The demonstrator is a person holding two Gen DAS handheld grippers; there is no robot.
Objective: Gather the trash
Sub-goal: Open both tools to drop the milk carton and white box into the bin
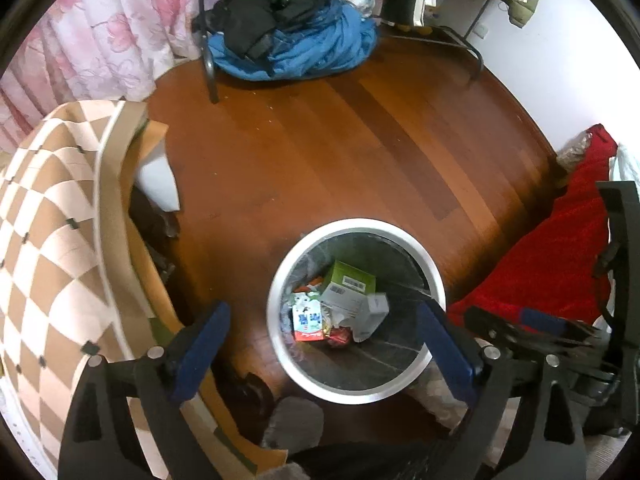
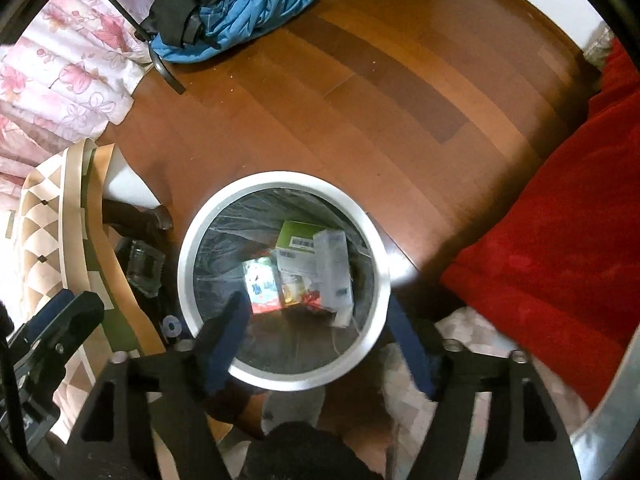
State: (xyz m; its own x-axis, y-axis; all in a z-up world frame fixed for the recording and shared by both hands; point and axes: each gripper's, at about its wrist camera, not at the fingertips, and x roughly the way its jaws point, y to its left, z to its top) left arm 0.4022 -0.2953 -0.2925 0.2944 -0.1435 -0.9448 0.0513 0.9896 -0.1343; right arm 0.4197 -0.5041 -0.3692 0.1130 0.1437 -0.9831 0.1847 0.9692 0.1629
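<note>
Trash: green carton (image 1: 349, 277), milk box (image 1: 307, 318) and wrappers lie inside the white bin (image 1: 434, 276) (black liner) on the wood floor (image 1: 320, 152).
Left gripper (image 1: 323, 354): jaws wide apart, empty, above the bin.
Right gripper (image 2: 316, 344): jaws spread, empty, over the rim.
Beside: red blanket (image 1: 560, 264).

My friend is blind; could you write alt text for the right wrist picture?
An open gripper hangs over a round white bin holding cartons and wrappers. It stands on a wood floor, with a red blanket at right and blue clothes beyond.
</note>
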